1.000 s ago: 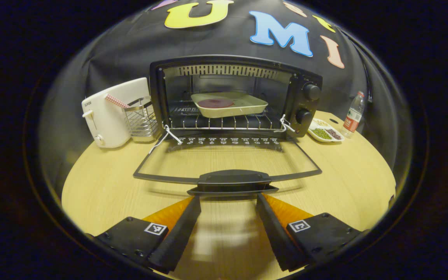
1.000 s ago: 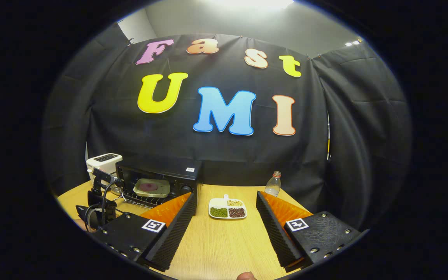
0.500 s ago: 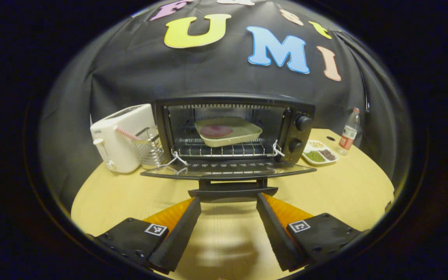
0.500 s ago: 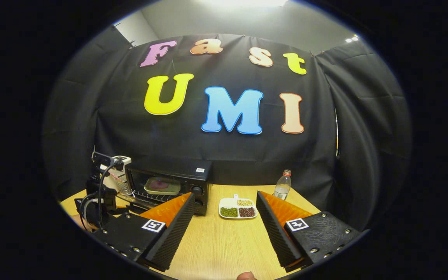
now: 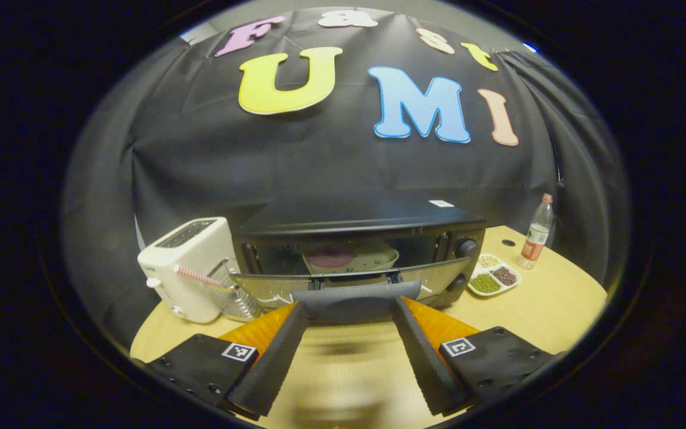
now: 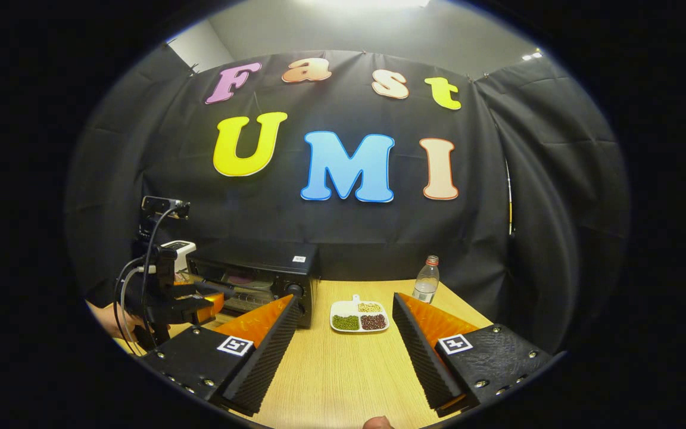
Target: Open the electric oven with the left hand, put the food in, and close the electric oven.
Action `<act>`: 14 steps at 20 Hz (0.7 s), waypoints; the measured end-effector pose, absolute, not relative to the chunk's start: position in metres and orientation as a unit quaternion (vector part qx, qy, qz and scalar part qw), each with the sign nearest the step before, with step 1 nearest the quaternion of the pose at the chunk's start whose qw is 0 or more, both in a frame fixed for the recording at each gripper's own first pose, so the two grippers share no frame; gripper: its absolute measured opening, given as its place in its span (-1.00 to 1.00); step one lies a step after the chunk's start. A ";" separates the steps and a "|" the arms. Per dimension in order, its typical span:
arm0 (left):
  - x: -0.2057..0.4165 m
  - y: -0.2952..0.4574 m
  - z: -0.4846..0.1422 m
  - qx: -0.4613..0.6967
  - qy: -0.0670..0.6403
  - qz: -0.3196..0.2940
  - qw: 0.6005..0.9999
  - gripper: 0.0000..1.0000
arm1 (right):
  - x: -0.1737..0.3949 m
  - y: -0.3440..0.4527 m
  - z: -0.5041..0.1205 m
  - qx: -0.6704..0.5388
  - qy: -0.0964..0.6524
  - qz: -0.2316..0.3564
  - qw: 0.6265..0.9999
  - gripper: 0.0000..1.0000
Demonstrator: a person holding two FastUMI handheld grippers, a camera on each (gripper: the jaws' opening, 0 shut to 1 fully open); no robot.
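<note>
The left gripper (image 5: 352, 313) stood wide, the oven door's handle (image 5: 356, 294) lying across its fingertips. The right gripper (image 6: 343, 319) gaped wide over bare table (image 6: 343, 381).

Black oven (image 5: 355, 229) door (image 5: 349, 285) nearly shut, w/ tray (image 5: 349, 257) of dark-red food (image 5: 331, 259) inside.

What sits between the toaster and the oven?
In the left gripper view, a wire rack stands between the toaster and the oven, with a red-and-white checked stick leaning out of it.
</note>
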State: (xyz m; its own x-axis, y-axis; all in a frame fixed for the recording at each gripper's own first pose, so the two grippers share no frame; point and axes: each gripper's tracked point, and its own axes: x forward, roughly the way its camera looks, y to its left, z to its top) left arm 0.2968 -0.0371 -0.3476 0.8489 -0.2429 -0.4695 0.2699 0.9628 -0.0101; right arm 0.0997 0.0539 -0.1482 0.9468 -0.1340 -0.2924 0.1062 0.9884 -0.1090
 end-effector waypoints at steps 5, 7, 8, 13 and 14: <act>0.303 -0.047 -0.295 0.020 0.184 -0.140 0.973 1.00 | 0.099 0.044 -0.134 -0.021 0.132 -0.076 0.988 0.95; 0.288 -0.050 -0.261 0.012 0.154 -0.142 0.978 1.00 | 0.099 0.040 -0.125 -0.015 0.120 -0.077 0.990 0.95; 0.277 -0.053 -0.244 0.011 0.140 -0.144 0.980 0.94 | 0.100 0.037 -0.122 -0.015 0.114 -0.075 0.991 0.95; 0.225 -0.061 -0.160 0.003 0.094 -0.132 0.987 0.94 | 0.088 0.012 -0.091 -0.019 0.086 -0.057 0.994 0.95; 0.213 -0.062 -0.146 0.001 0.086 -0.125 0.988 1.00 | 0.082 0.004 -0.085 -0.020 0.082 -0.054 0.995 0.94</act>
State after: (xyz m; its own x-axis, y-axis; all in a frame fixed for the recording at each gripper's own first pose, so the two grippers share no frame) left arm 0.2126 -0.0616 -0.1456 0.9540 -0.2468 -0.1703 0.2470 0.9688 -0.0203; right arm 0.0821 0.0039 -0.0849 0.9807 -0.1109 -0.1613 0.1043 0.9933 -0.0488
